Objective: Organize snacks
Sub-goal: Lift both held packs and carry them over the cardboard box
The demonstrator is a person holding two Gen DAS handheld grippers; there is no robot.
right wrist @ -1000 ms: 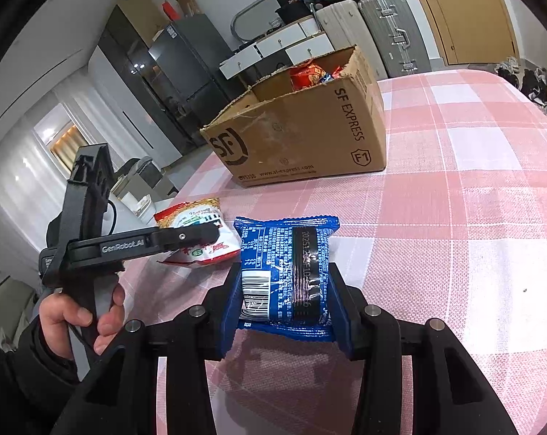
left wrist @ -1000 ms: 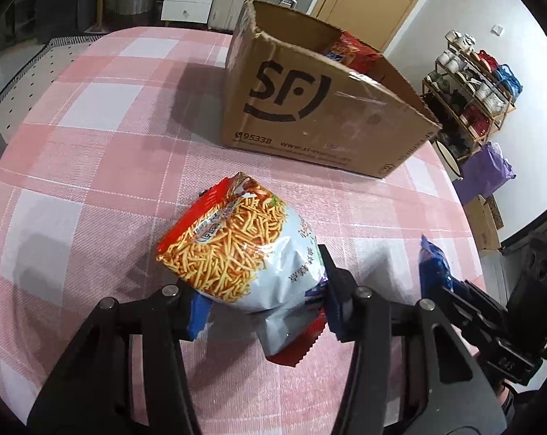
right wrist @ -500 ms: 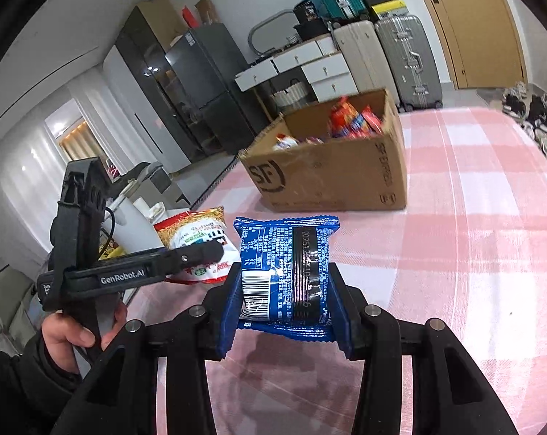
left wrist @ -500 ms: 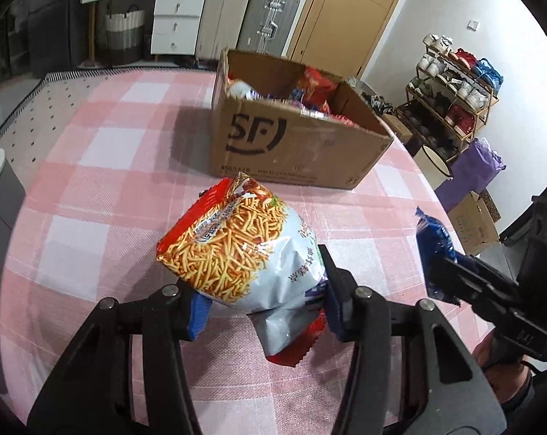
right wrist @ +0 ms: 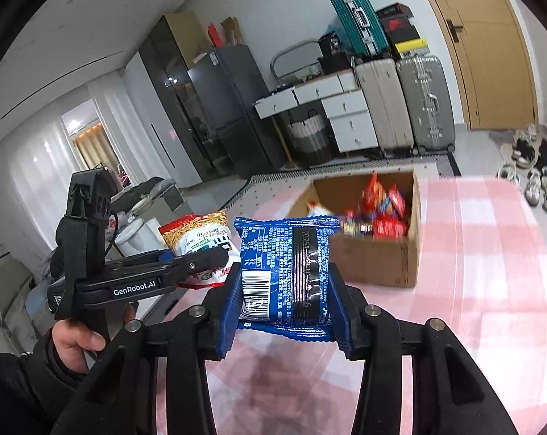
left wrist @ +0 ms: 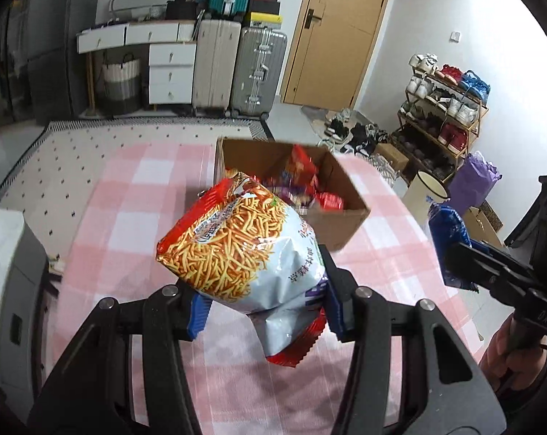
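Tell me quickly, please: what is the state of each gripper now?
Left gripper: closed on the noodle snack bag.
Right gripper: closed on the blue snack packet.

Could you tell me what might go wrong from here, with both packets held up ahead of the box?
1. The left gripper pinches only the lower end of the noodle bag; the top-heavy bag may tip or slip out.
2. The box already holds many snacks, so a dropped bag could land on its rim and fall out.
3. The right gripper, holding the blue packet, is close beside the left; they could bump over the box.
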